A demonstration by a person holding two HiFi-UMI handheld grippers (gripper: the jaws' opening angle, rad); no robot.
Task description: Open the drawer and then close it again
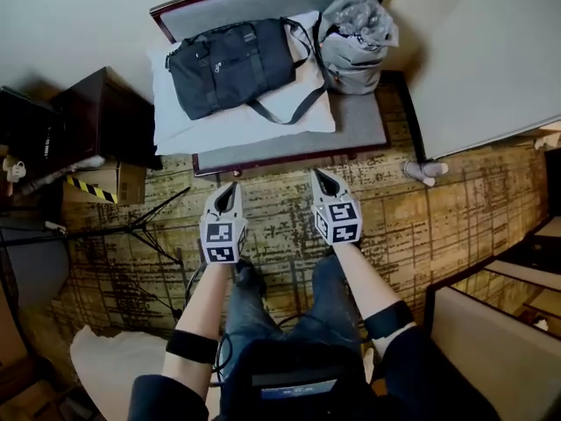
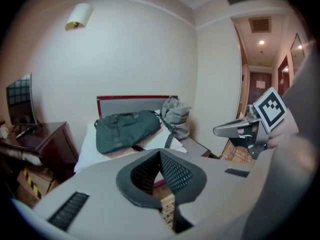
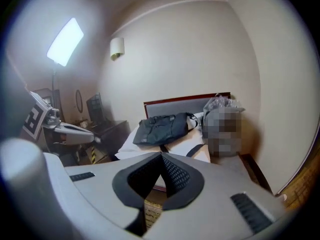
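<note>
**ITEM: Drawer task, both grippers empty, hazards noted**

**Grippers.** The left gripper (image 1: 231,188) and the right gripper (image 1: 318,178) hang side by side above the carpet (image 1: 456,209), just in front of the bench (image 1: 368,130). Each has its jaws pressed together with nothing between them.

**Task's thing.** No view shows a drawer front clearly. The likeliest housing is the dark wooden cabinet (image 1: 101,112) to the left of the bench. Its face is too dark to tell whether a drawer there stands open or shut, so the scene fits a stage before the pull as well as one after the push.

**On the bench.** A white pillow (image 1: 175,121), a dark duffel bag (image 1: 230,64) and a grey backpack (image 1: 355,38).

**Risks, as judged:**
- Closed jaws cannot take a handle, so a reach made like this would slide off or only nudge the cabinet.
- The tripod (image 1: 140,226) spreads its legs on the carpet between the person and the cabinet. A step or a low swing of the left gripper could catch a leg and tip it.
- The cardboard box (image 1: 114,182) sits just beside the cabinet and may crowd a drawer's travel or an approach.
- The duffel strap trails over the pillow's edge near the grippers and could snag a passing jaw and drag the bag.
</note>
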